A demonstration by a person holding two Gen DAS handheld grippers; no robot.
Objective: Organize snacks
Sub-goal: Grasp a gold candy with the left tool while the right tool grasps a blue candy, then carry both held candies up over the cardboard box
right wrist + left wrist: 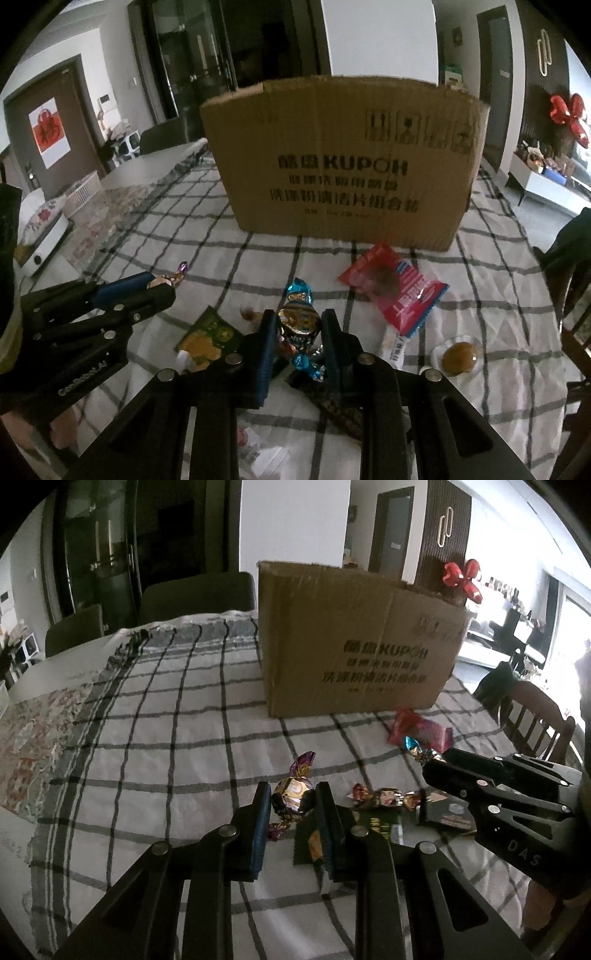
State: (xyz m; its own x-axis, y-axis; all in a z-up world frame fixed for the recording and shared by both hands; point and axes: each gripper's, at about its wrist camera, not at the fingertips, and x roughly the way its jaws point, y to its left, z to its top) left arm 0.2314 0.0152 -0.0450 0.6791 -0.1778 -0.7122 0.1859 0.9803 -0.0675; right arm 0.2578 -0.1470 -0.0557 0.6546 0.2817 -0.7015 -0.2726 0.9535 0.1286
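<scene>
My left gripper (291,801) is shut on a purple-and-gold wrapped candy (293,795), held just above the checked tablecloth (166,738). My right gripper (299,328) is shut on a blue-and-gold wrapped candy (299,323). In the left wrist view the right gripper (428,766) comes in from the right with the blue candy (415,747) at its tip. In the right wrist view the left gripper (162,286) comes in from the left. A brown cardboard box (351,642) stands behind, open at the top; it also shows in the right wrist view (343,155).
On the cloth lie a red-brown candy (384,797), a green packet (207,336), a pink-red snack bag (395,291), a dark bar (332,406), and a round brown snack in clear wrap (458,356). A wooden chair (532,716) stands at the right.
</scene>
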